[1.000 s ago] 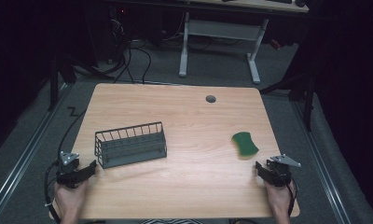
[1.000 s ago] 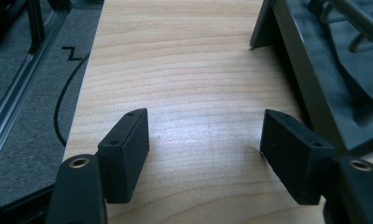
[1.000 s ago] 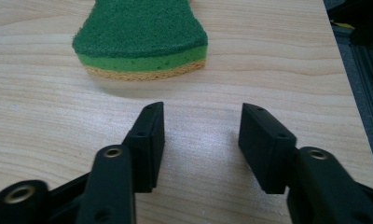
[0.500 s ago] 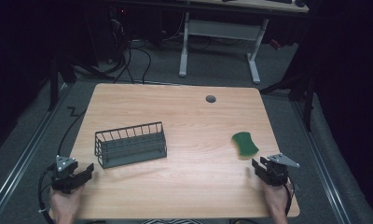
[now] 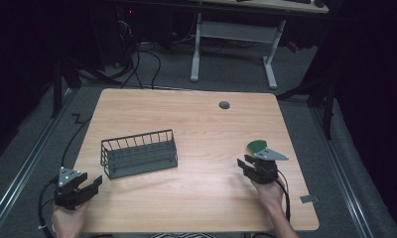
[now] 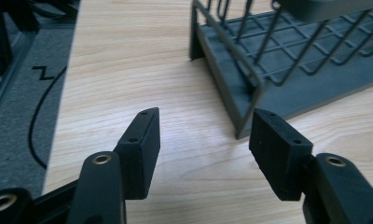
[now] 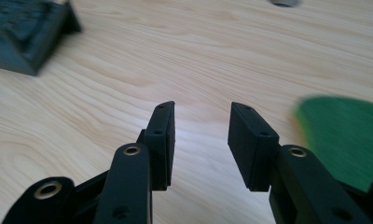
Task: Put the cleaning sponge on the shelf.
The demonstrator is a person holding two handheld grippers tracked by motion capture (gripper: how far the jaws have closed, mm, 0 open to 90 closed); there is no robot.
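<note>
Wooden table (image 5: 201, 198) carrying all items, with the wire basket (image 5: 139, 153) as landmark. Nearest, left tongs (image 5: 90, 187) sit just off the basket's near-left corner, jaws apart, just closing somewhat, empty. Right tongs (image 5: 247, 165) lie well right of the basket, jaws half-open, nothing between them. Beyond them, touching the right tongs' far side: green sponge (image 5: 256, 146). Farthest from the basket: grey grommet (image 5: 224, 105).

The left tool (image 5: 90, 188) sits near the left corner, held by a hand (image 5: 67, 220). Its jaws have just been closing, with nothing between them. The right tool (image 5: 247, 166) points far, its jaws apart and empty.
</note>
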